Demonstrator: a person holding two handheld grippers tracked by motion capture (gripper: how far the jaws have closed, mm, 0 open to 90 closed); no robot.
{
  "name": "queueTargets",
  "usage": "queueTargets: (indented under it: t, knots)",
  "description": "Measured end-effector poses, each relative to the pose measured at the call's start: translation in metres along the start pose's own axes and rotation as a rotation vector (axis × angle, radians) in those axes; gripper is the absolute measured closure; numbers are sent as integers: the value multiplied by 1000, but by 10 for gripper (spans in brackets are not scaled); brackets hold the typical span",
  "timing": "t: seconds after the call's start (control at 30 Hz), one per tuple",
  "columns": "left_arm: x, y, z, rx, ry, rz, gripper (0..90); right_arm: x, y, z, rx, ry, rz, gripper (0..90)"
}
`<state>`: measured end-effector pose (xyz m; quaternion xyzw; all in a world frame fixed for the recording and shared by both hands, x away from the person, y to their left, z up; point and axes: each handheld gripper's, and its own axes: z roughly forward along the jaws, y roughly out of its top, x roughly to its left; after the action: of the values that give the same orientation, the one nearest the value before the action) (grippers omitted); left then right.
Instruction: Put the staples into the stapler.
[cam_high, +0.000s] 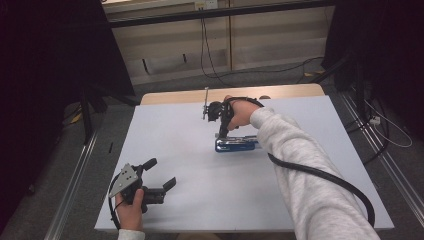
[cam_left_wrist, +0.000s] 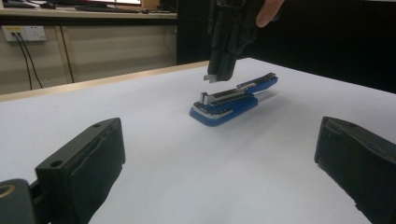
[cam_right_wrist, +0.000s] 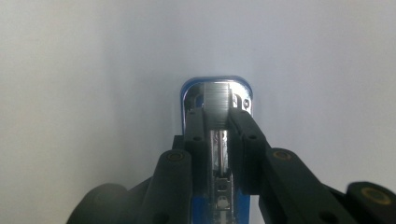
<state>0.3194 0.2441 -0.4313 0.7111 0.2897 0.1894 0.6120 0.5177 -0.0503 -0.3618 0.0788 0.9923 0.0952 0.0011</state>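
One staple strip (cam_right_wrist: 218, 97) is being held in your nearly closed right gripper (cam_right_wrist: 218, 122) above the opened stapler (cam_left_wrist: 231, 100); loading remains. Your left gripper (cam_left_wrist: 219, 163) is idling wide open, empty, near the stapler.

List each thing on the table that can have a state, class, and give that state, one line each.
Stapler: opened out flat on the table, its metal channel facing up.
Strip of staples: held above the stapler's channel, not yet laid in.
Right gripper: shut on the strip of staples.
Left gripper: open, holding nothing, low over the table.
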Motion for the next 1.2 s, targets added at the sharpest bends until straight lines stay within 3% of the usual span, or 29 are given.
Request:
queueTargets:
  t: [1.2]
  knots:
    - [0, 0, 1, 1, -2, 7, 17, -6, -6, 17, 17, 8, -9, 781]
